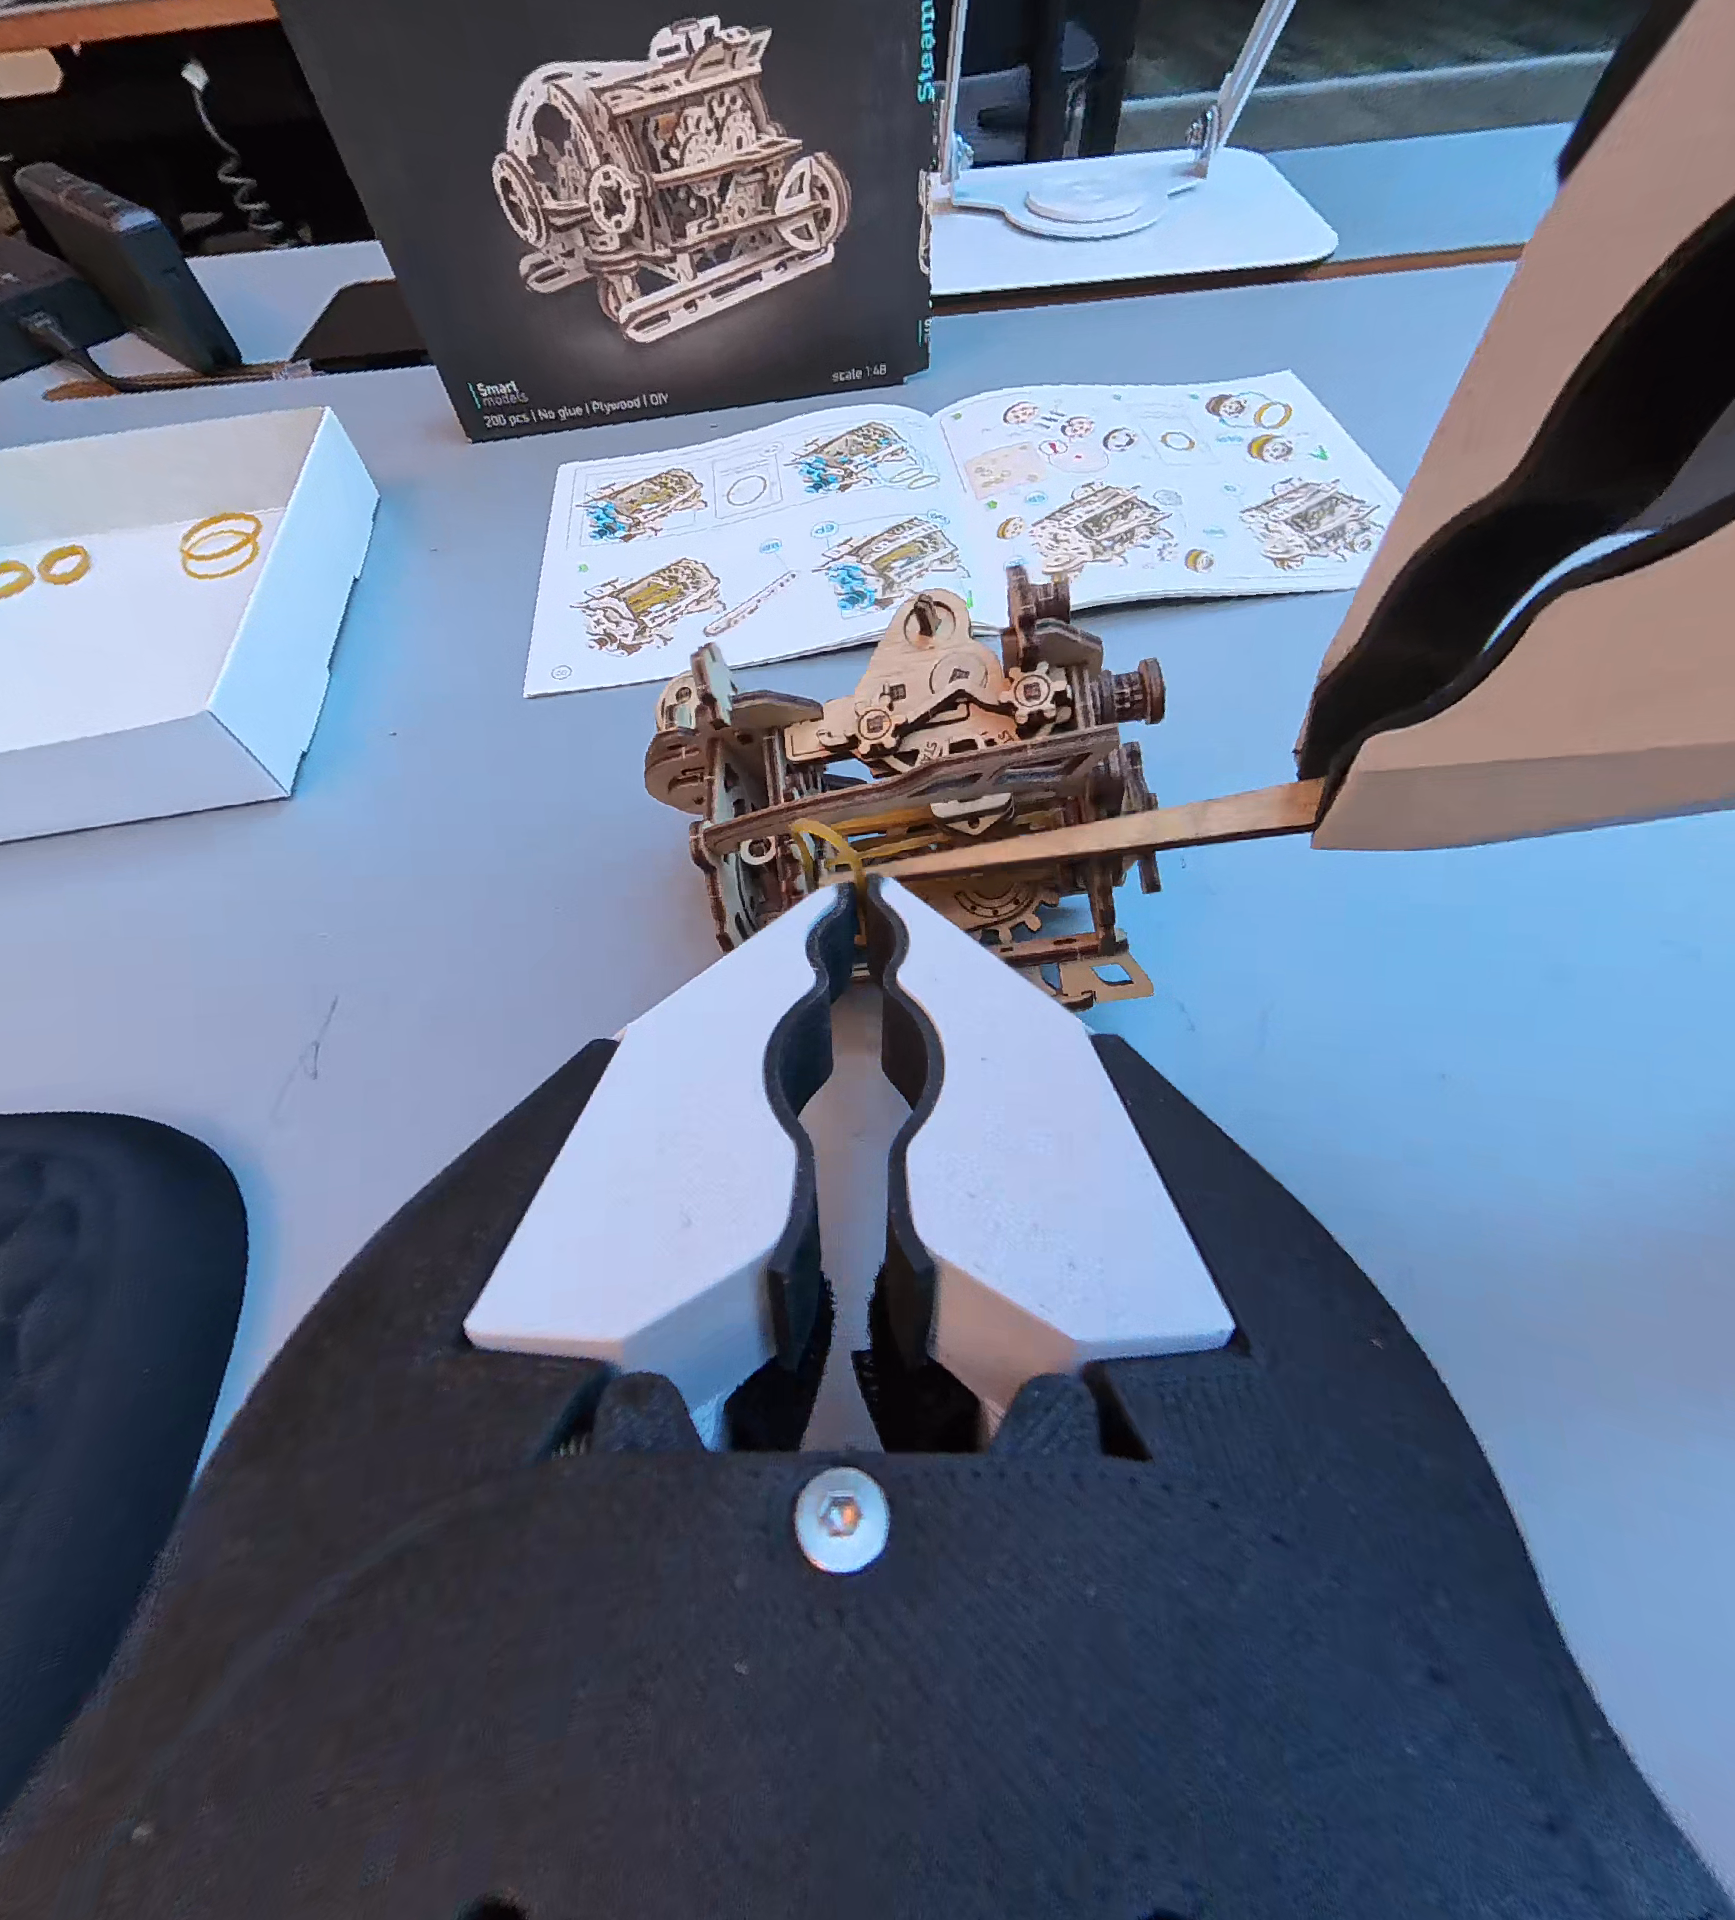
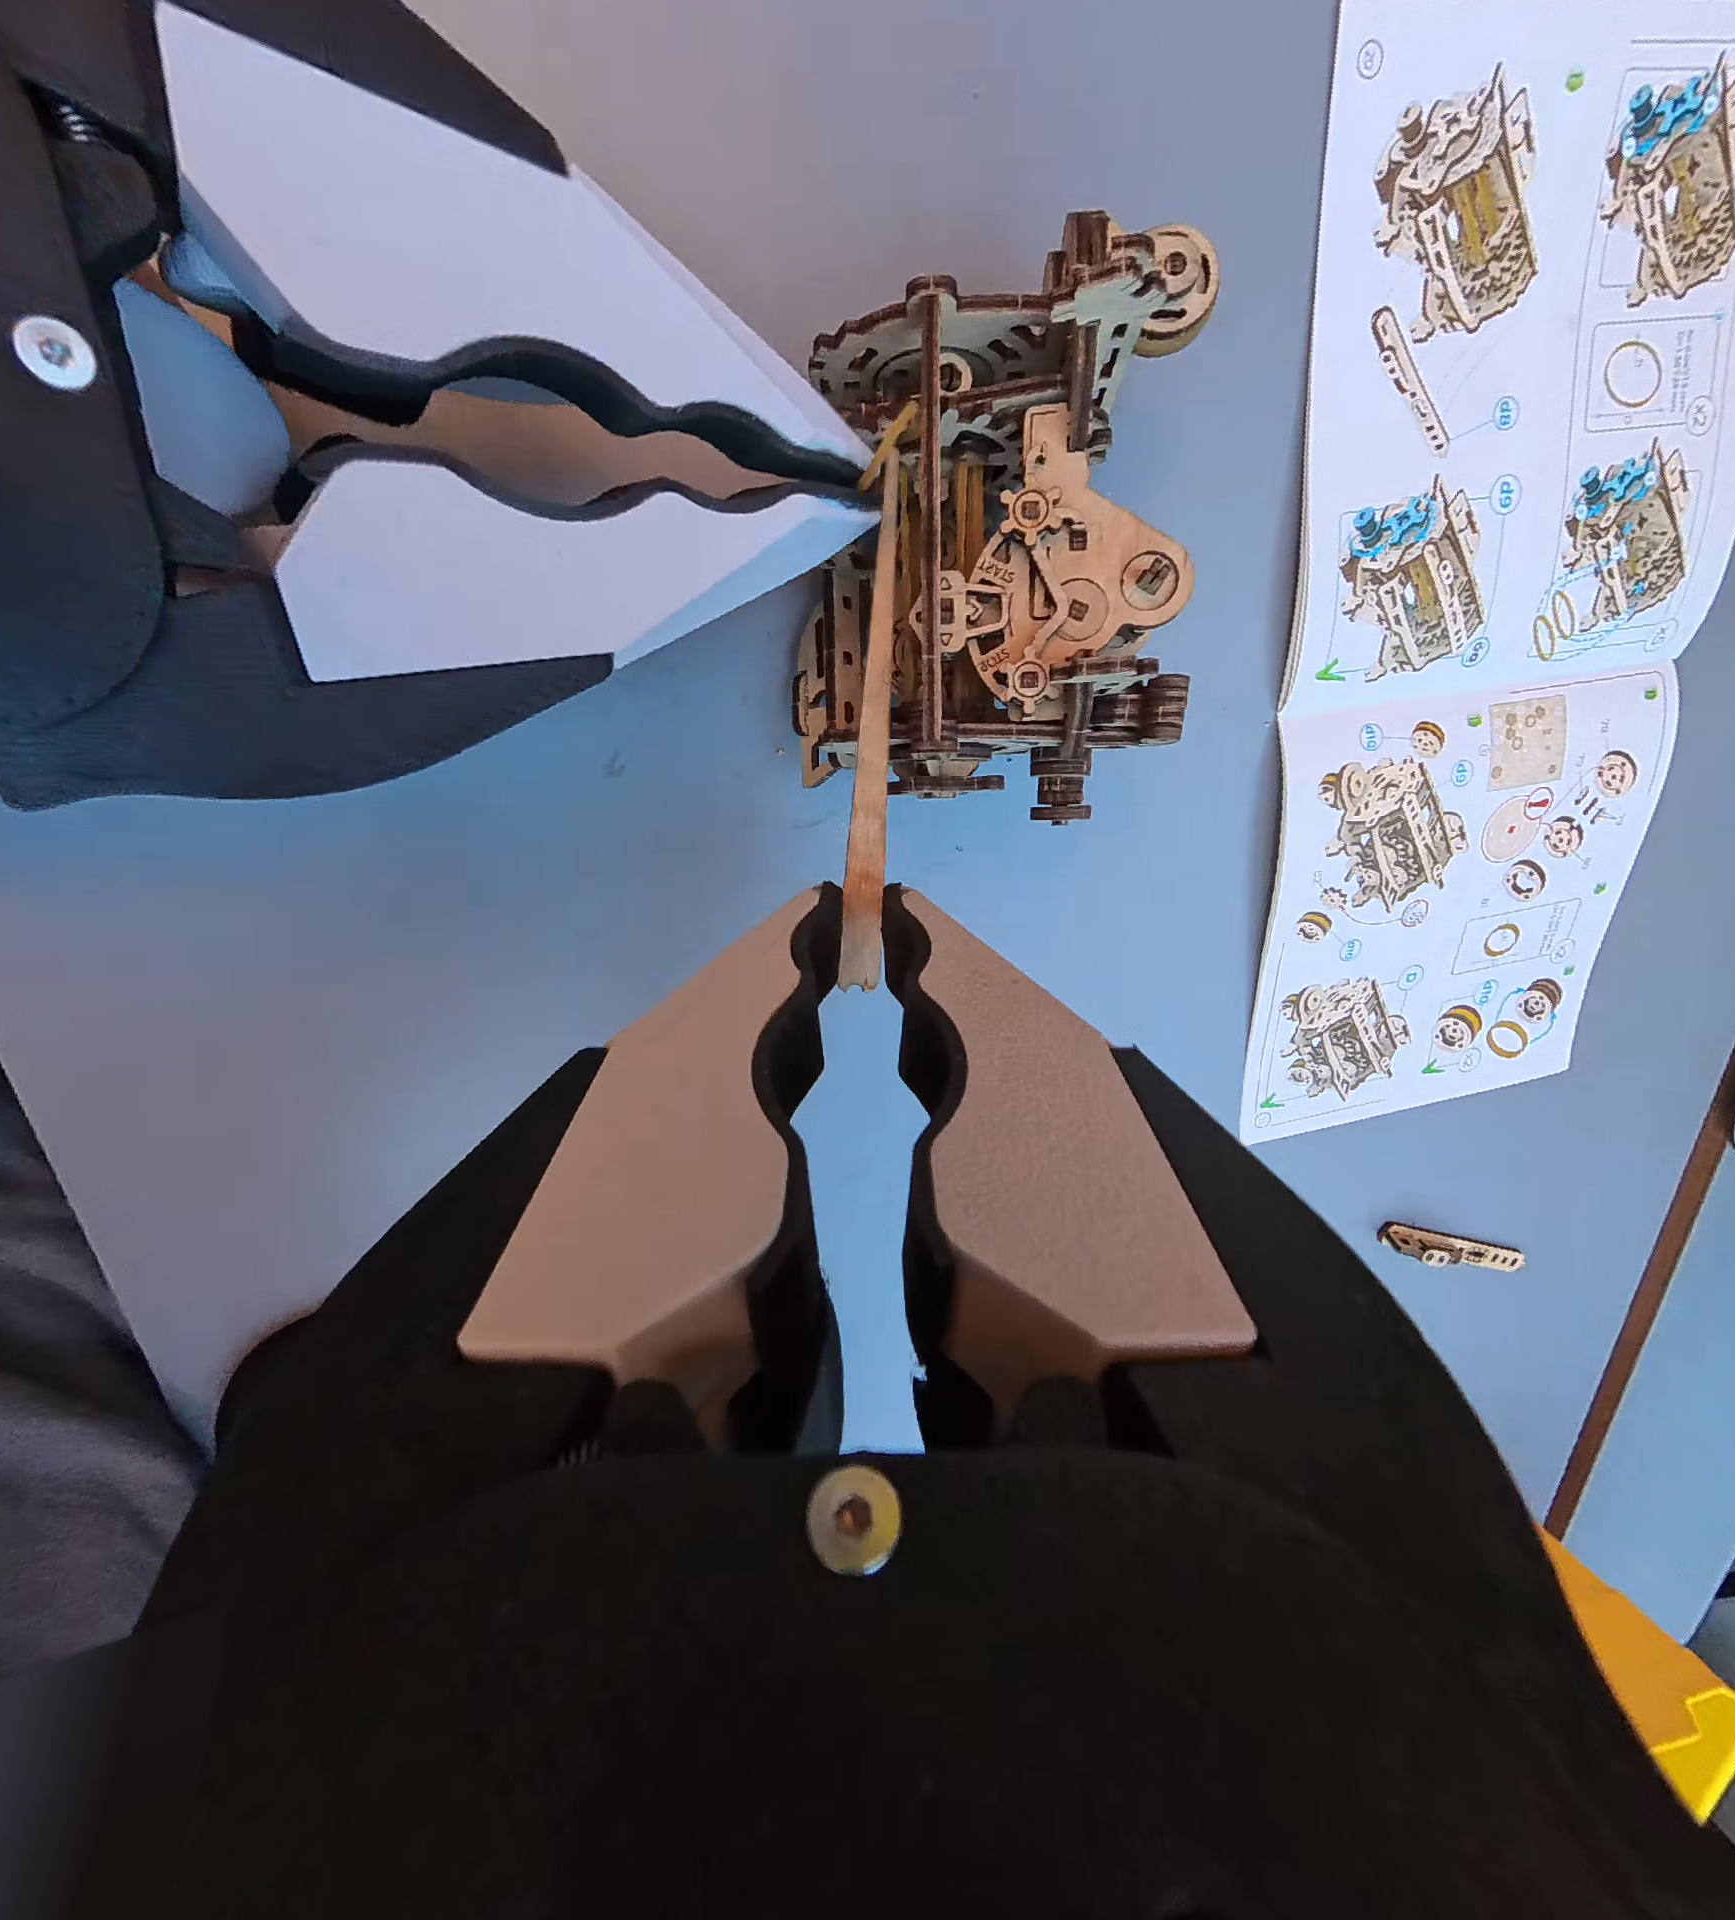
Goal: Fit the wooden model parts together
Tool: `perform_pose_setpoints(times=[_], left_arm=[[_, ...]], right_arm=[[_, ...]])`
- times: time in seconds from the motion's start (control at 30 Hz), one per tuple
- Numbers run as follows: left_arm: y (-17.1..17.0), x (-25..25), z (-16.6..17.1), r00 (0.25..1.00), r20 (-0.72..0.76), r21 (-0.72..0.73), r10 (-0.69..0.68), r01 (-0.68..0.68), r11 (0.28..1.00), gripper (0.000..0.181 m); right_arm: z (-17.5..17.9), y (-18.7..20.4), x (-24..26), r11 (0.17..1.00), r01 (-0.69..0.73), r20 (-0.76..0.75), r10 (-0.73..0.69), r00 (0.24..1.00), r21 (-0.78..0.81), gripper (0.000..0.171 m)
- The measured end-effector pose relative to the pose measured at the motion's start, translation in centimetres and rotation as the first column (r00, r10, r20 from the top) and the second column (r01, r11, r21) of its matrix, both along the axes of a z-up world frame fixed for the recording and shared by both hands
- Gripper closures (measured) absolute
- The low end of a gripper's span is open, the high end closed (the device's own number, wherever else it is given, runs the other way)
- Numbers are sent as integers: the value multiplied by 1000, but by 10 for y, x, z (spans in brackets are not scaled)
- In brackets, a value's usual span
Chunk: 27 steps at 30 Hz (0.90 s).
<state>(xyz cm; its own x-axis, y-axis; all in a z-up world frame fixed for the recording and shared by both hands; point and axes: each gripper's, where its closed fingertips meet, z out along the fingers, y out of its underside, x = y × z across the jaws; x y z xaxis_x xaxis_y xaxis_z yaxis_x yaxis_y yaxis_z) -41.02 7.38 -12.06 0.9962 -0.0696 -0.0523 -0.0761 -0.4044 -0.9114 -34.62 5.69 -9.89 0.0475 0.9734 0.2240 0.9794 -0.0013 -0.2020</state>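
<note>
A half-built wooden model [image 1: 904,790] with gears stands on the grey table; it also shows in the right wrist view [image 2: 998,520]. My left gripper [image 1: 865,896], with white fingers, is shut on a yellow rubber band [image 1: 821,847] at the model's near side; it shows in the right wrist view [image 2: 868,483] too. My right gripper [image 2: 861,914], with brown fingers, is shut on a thin wooden stick [image 2: 868,769]. The stick [image 1: 1102,826] reaches into the model, its tip by the band. The right gripper [image 1: 1325,790] enters the left wrist view from the right.
An open instruction booklet [image 1: 956,520] lies behind the model, with the black kit box [image 1: 624,208] standing beyond it. A white tray [image 1: 115,613] at the left holds several yellow rubber bands. A small loose wooden part [image 2: 1450,1247] lies right of my right gripper. There is about 7 cm between the tips of the two grippers.
</note>
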Motion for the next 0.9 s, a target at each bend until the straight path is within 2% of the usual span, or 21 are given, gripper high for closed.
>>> perform_pose_setpoints(times=[0.03, 0.43, 0.67, 0.9], left_arm=[[0, 1, 0, 1000, -7, -2, -5, 5, 1000, 181], [0, 1, -5, 1000, -15, -29, -13, 12, 1000, 172], [-5, -3, -4, 1000, -31, -26, 6, -6, 1000, 154], [-15, -5, 0, 1000, -23, 5, 7, -7, 1000, 146]], right_arm=[[0, 0, 1, 1000, 4, 3, -4, 1000, -2, 165], [0, 1, 0, 1000, 10, -6, -10, 1000, -6, 166], [-1, 2, 0, 1000, 15, 1, -15, 1000, -5, 165], [-1, -1, 1, 1000, 7, 4, -7, 1000, -7, 165]])
